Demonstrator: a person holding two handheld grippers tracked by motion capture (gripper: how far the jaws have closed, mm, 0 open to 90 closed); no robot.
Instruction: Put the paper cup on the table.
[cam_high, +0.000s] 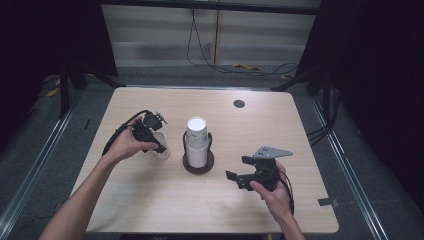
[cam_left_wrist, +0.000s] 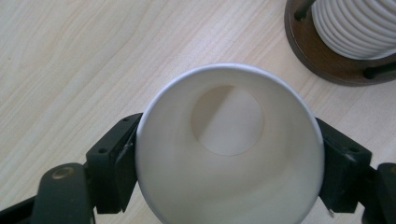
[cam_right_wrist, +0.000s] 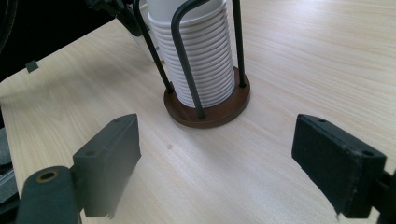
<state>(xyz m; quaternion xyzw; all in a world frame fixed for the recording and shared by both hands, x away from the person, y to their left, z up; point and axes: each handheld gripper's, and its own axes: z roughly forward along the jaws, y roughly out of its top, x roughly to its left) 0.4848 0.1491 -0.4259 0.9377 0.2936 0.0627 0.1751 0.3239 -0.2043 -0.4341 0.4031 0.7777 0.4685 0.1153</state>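
Looking down my left claw (cam_left_wrist: 229, 154), I see a white paper cup (cam_left_wrist: 229, 144) standing between the jaws, mouth toward the camera; the pads sit at its rim on both sides, though I cannot tell whether they press. The high view places this cup (cam_high: 161, 147) upright on the tabletop (cam_high: 150, 200), just left of the cup stack (cam_high: 196, 142) in its wire holder (cam_high: 198, 165). My right claw (cam_high: 240, 172) hovers right of the holder, jaws wide apart with nothing between them. The right gripper view shows what overhead hides: the stack's ribbed rims (cam_right_wrist: 196, 56), dark rods (cam_right_wrist: 184, 51) and brown base (cam_right_wrist: 208, 109).
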